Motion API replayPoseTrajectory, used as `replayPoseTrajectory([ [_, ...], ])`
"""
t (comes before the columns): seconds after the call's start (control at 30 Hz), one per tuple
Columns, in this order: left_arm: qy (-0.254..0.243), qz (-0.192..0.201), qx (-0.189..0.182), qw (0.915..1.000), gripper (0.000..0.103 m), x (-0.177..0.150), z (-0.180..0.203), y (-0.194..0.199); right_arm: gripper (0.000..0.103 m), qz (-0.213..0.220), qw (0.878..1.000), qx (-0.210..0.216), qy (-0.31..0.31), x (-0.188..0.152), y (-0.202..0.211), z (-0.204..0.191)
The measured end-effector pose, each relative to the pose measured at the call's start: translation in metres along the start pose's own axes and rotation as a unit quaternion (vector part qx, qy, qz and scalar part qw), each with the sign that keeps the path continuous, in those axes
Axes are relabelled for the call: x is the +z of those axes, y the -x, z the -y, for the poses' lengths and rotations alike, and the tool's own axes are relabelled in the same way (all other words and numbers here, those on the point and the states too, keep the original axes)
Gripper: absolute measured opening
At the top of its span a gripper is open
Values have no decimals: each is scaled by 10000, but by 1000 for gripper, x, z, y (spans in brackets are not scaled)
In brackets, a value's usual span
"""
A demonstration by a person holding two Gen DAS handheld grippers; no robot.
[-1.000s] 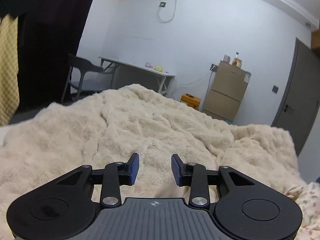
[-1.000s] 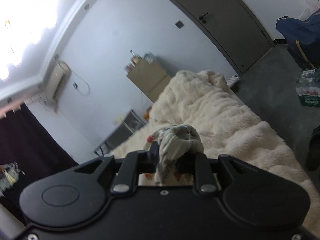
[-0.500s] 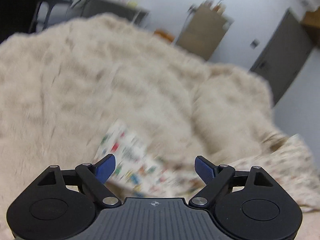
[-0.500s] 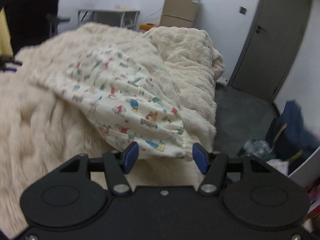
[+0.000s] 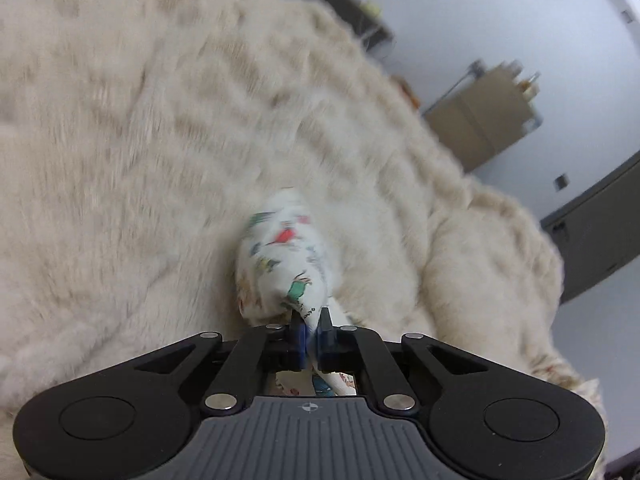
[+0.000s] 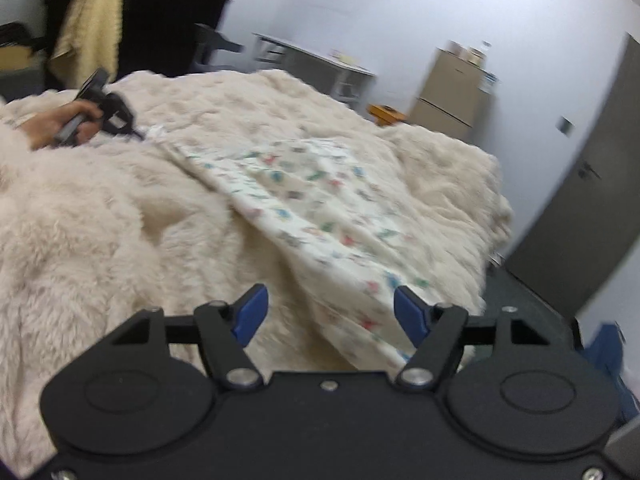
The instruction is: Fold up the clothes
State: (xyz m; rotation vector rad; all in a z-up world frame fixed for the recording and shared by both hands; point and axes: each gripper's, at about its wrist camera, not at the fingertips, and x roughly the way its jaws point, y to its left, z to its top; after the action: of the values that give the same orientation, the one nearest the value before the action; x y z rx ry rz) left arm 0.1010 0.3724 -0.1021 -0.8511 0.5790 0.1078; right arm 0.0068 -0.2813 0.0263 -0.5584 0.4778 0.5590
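Two grippers share one cream cartoon-print cotton garment (image 6: 320,208), spread on the fluffy beige blanket (image 6: 100,220): left gripper (image 5: 313,334) pinches a corner for tension — right gripper (image 6: 330,314) gapes wide, empty, above the near hem.

Garment (image 6: 320,200): cream-white with small cartoon prints in red, green, blue and yellow. Blanket (image 6: 100,220) on the bed: plain beige plush, no pattern. Both tongs black, right tongs (image 6: 330,314) with blue pads (image 6: 250,312); cabinet (image 6: 452,92) tan, door (image 6: 580,200) dark grey, walls white.
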Motion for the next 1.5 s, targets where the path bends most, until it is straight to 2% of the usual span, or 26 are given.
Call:
replayPoseTrajectory([
  [0.13,62,694,-637,9955,3,27,10,62,49,237,9996,-162,33,-3,-7,1],
  [0.2,125,986,-987,9901,3,36,12,95,24,412,9987,-303,4,-3,-6,4],
  [0.27,143,1272,-1183,9847,3,41,15,121,9,587,9973,-444,-26,-4,-5,7],
  [0.4,-15,1774,-1329,9751,3,46,24,159,2,937,9929,-724,-86,-4,-3,12],
  [0.47,-131,1910,-1218,9739,1,46,29,166,1,1110,9900,-864,-116,-4,-1,15],
  [0.63,-25,2039,-1372,9693,1,47,20,170,0,1769,9754,-1153,-639,-3,25,35],
  [0.7,-116,1900,-1101,9755,2,48,20,169,1,1881,9758,-693,-877,-7,39,47],
  [0.73,-150,1833,-1029,9775,2,48,19,168,5,1865,9771,-620,-812,-9,41,49],
  [0.8,-139,1805,-1055,9778,2,48,16,167,24,1491,9874,-497,-184,-16,39,40],
  [0.87,-88,1800,-1064,9779,2,46,14,166,36,1111,9923,-449,318,-22,33,29],
  [1.0,-82,1781,-1045,9784,2,47,9,162,44,83,9894,-276,1424,-39,7,-4],
  [1.1,-76,1764,-1051,9787,2,45,8,163,45,-320,9817,-147,1874,-50,-19,-28],
  [1.13,-82,1763,-1056,9786,2,45,8,162,44,-406,9774,-264,2057,-54,-29,-34],
  [1.17,-95,1759,-1050,9788,2,46,9,162,37,-397,9770,-358,2064,-53,-32,-35],
  [1.2,-110,1752,-1039,9790,2,46,9,161,17,-379,9770,-448,2052,-52,-35,-36],
  [1.23,-111,1731,-1031,9794,2,48,9,158,10,-360,9768,-538,2040,-51,-37,-36],
  [1.37,-104,1535,-1042,9826,1,70,17,140,6,596,9850,-858,1376,-37,-6,-16],
  [1.43,-114,1409,-1080,9840,1,85,24,130,5,1082,9836,-1013,1028,-30,9,-6],
  [1.5,-9,1386,-1401,9804,1,102,31,132,5,1586,9778,-1107,811,-25,26,0],
])
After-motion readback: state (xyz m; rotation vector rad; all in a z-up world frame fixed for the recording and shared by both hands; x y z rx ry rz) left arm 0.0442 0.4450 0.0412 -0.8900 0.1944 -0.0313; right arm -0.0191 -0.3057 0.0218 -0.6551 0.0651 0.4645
